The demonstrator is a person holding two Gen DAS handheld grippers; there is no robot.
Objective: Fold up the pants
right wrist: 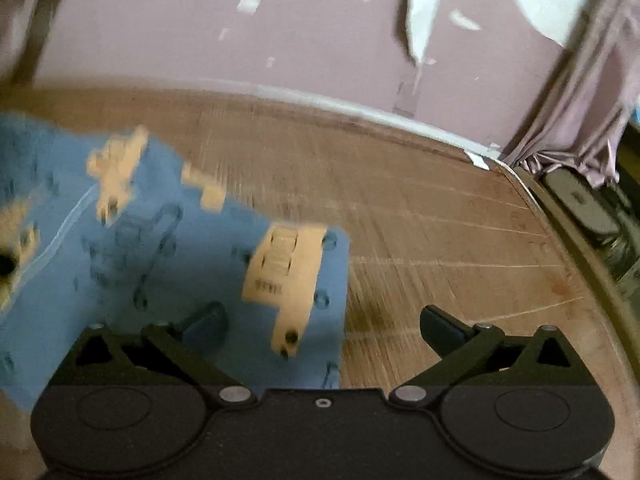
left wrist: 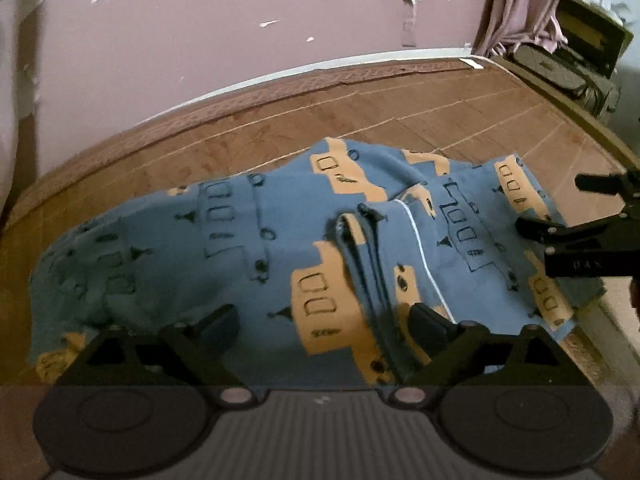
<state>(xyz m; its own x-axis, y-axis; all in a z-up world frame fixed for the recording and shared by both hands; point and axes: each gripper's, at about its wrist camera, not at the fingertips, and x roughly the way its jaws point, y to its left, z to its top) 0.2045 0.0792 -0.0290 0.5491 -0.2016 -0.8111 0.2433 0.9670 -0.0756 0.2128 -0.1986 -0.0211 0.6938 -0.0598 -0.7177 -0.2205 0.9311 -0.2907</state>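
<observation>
Blue pants (left wrist: 248, 248) with tan and dark vehicle prints lie bunched on a brown mat. A folded edge with white piping runs down the middle right. My left gripper (left wrist: 324, 324) is open just above the near part of the pants, holding nothing. My right gripper (left wrist: 560, 204) shows at the right edge of the left wrist view, open over the pants' right end. In the right wrist view the pants (right wrist: 132, 256) fill the left side, blurred, and my right gripper (right wrist: 320, 324) is open over their right edge, empty.
The brown mat (left wrist: 460, 120) covers a bed that runs to a pink wall (left wrist: 200, 40). A pink curtain (left wrist: 520, 4) hangs at the back right beside dark bags (left wrist: 568, 68). The bed's right edge (right wrist: 592, 272) drops off beside the bags.
</observation>
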